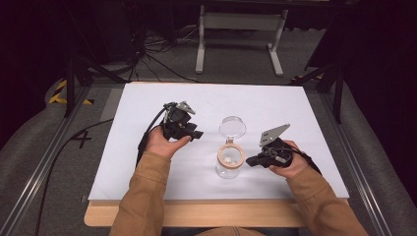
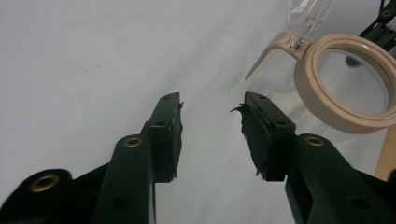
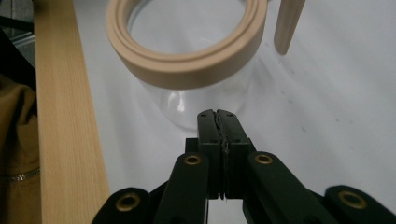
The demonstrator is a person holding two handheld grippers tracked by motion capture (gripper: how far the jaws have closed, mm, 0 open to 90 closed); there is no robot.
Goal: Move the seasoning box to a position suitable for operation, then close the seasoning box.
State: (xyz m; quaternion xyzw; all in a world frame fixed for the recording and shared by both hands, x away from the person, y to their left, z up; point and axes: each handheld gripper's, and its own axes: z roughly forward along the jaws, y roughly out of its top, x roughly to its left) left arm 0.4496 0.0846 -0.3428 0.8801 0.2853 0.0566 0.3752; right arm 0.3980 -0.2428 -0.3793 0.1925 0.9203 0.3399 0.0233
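Left claw [image 2: 212,109]: jaws spread apart, holding nothing, hovering over the desk [image 1: 147,103] left of the jar.
Right claw [image 3: 218,116]: jaws pressed together on nothing, tip just beside the jar's wall.
Jar [image 1: 230,164]: clear, upright near the front of the desk, between both claws; lid [image 1: 232,127] hinged open behind it.
Handling: likely rigid, slippery, breakable (probably glass).
Hold: beige rim collar [image 3: 187,70], not the smooth wall.

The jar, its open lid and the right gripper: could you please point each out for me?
jar [image 1: 229,167], high view, on its clear glass wall.
lid [image 1: 232,127], high view, on the middle of its clear disc.
right gripper [image 3: 218,113], right gripper view, at the closed jaw tips.
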